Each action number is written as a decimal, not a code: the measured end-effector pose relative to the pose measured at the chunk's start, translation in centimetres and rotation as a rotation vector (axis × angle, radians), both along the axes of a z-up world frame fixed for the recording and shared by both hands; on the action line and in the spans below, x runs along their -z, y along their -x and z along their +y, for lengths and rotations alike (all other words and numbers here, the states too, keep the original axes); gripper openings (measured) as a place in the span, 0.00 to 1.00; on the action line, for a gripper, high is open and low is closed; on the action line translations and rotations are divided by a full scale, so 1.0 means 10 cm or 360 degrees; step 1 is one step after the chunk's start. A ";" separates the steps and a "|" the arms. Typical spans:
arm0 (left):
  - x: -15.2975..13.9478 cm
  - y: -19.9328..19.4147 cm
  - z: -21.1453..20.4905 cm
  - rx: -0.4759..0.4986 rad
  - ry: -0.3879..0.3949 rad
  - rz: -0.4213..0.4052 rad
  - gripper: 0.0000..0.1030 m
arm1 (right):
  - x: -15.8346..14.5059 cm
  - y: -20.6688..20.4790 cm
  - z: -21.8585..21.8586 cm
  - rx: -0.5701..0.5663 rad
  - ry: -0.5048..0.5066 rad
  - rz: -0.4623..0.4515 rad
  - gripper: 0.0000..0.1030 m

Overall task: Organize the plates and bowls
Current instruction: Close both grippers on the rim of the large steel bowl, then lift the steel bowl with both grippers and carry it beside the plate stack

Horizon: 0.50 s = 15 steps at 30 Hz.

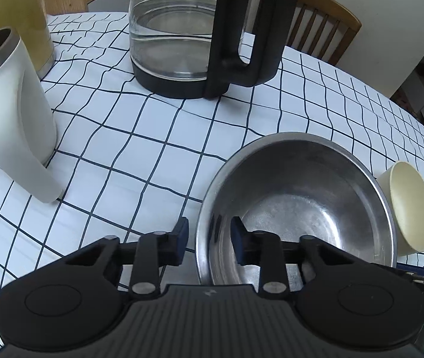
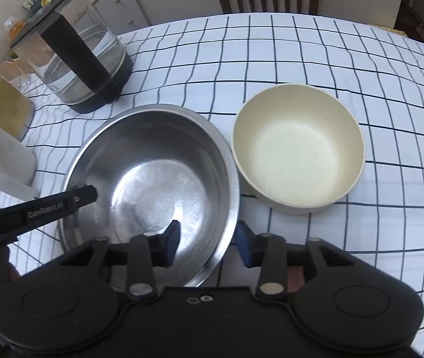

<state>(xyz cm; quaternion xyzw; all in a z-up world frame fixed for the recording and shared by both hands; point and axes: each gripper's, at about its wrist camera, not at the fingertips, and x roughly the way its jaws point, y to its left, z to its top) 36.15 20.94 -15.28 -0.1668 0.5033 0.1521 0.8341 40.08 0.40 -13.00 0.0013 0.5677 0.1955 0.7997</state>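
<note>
Left wrist view looks down on a steel bowl [image 1: 298, 205] sitting upright on a table covered by a white cloth with a dark grid [image 1: 140, 149]. The left gripper [image 1: 210, 238] straddles the bowl's near-left rim, one blue-padded finger outside the wall and the other inside; a visible gap remains between each pad and the metal, so the jaws are narrowed around the rim without plainly pinching it. Just beyond the bowl's right side a cream bowl [image 1: 408, 205] stands, touching or almost touching it.

From the right wrist view, the right gripper [image 2: 207, 243] frames the steel bowl's [image 2: 158, 179] near-right rim in the same way, one finger inside and one outside, the pads close to the wall but not clearly pressed on it. The left gripper's finger [image 2: 82, 195] reaches over the opposite rim. The cream bowl [image 2: 298, 149] sits upright just beside the steel one, its rim against or nearly against it.

Farther back on the cloth stand a glass jug with a black handle and base [image 1: 200, 35], a white kettle [image 1: 6, 113] and a yellowish container [image 1: 18, 9]. Wooden chairs [image 1: 325, 24] stand behind the table.
</note>
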 end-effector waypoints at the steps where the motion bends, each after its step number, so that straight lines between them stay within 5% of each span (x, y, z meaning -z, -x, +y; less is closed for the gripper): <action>1: 0.00 0.00 0.00 -0.0001 -0.0006 0.0005 0.20 | 0.00 0.00 0.00 0.0003 0.0000 0.0004 0.29; 6: -0.01 0.01 0.00 -0.0002 -0.0041 0.0012 0.18 | 0.02 -0.02 -0.01 0.0011 0.0018 -0.0007 0.14; 15: -0.33 0.14 0.03 -0.0010 -0.0110 -0.0038 0.17 | -0.14 0.09 0.04 -0.0037 -0.0013 -0.0093 0.14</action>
